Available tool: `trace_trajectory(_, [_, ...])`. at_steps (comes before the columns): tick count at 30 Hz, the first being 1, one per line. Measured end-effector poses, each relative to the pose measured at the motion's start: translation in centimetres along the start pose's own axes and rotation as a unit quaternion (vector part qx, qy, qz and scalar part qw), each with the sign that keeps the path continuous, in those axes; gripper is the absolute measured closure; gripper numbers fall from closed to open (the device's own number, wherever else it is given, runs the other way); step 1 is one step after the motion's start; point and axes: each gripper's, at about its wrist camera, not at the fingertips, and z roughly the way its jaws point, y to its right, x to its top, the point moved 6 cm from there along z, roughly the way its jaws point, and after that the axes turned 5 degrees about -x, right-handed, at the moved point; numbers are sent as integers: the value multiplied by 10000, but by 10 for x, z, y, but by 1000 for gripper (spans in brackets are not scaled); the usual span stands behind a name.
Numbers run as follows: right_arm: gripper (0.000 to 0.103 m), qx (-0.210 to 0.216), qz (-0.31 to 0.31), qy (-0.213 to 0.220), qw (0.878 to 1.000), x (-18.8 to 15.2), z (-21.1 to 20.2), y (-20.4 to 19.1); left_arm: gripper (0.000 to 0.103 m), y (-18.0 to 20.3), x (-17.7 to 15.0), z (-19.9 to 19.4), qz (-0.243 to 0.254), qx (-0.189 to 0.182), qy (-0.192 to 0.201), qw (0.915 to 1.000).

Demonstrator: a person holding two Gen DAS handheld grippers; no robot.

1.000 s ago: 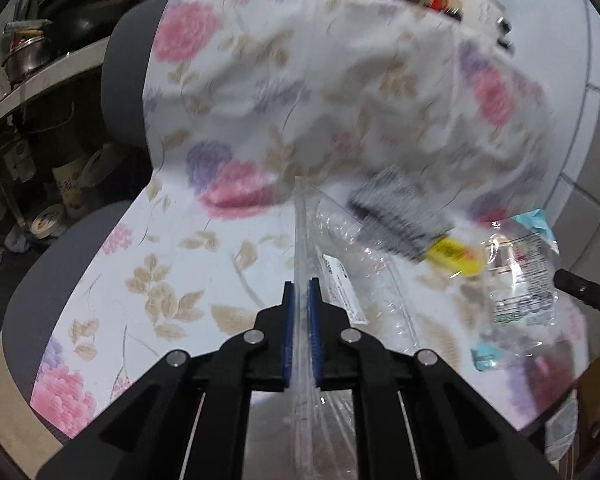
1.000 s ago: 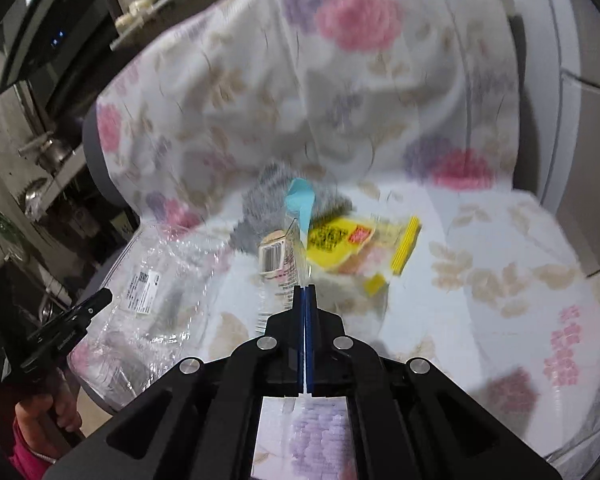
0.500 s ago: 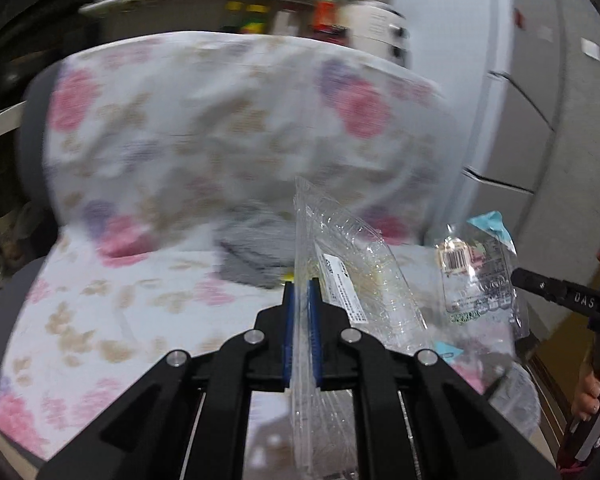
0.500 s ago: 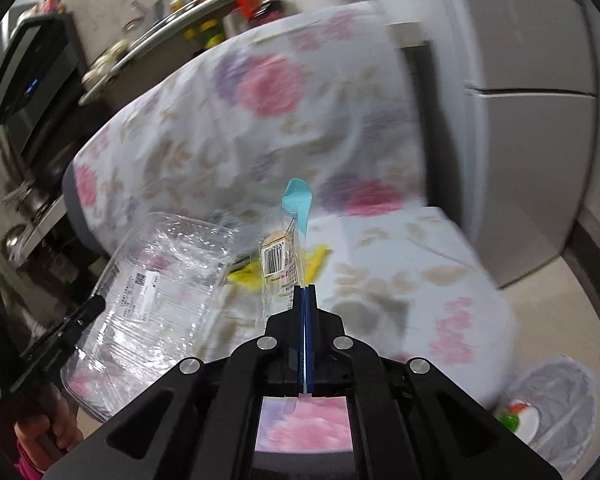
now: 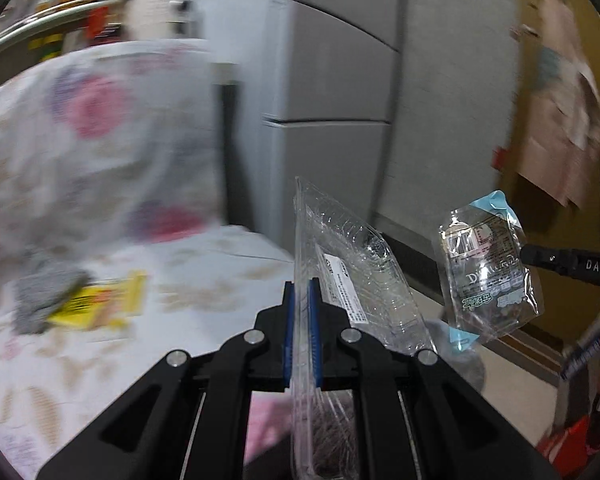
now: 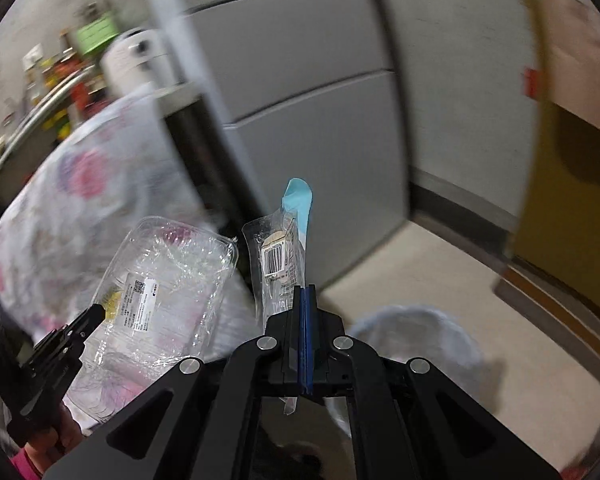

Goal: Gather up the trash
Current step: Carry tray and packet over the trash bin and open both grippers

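Note:
My left gripper [image 5: 302,286] is shut on the edge of a clear plastic clamshell container [image 5: 356,264], held up in the air. The right wrist view shows that container [image 6: 168,280] at the lower left, with the left gripper [image 6: 97,311] clamped on its rim. My right gripper [image 6: 305,290] is shut on a clear snack wrapper [image 6: 278,260] with a light blue top. From the left wrist view, that wrapper [image 5: 488,268] hangs from the right gripper [image 5: 523,253] at the right. A yellow wrapper [image 5: 100,300] and a grey packet [image 5: 44,296] lie on the floral-covered seat [image 5: 204,280].
A bin with a pale liner [image 6: 420,336] stands on the beige floor just beyond my right gripper. A grey fridge [image 6: 308,80] rises behind, a yellow door [image 6: 572,184] to the right. Cluttered shelves [image 6: 60,76] sit behind the seat. A person's hand [image 6: 40,446] shows lower left.
Both views have swung right, away from the floral seat towards the fridge and floor. The lined bin has come into view. Both grippers still hold their items.

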Motion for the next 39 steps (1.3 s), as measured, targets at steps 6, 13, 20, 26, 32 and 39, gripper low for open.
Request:
trace_trajectory(6, [103,-434,618,-52,9971,-17,5,68,97,73,-26,66,466,-660,-555,9952])
trace_trajectory(13, [102,-591,935,-316,9934,-32,33,104,96,123,-51,121,753,-1136,-1164,9838])
trace_trajectory(20, [97,-566,1076,-997,9876,-58,91,119,52,125,-58,152,495,-1301,-1474,9792])
trace_trajectory(26, [92,-655,946,-1179,9863,-68,97,118,52,94,-55,141,310,-1032,-1384,9845])
trace_trajectory(32, [92,-708,707,-923,9907,-51,77,102,52,62,-39,114,205,-657,-1123,9913])
trace_trajectory(39, [66,-836,92,-467,9954,-33,53,52,51,25,-20,63,132,-115,-765,9969])
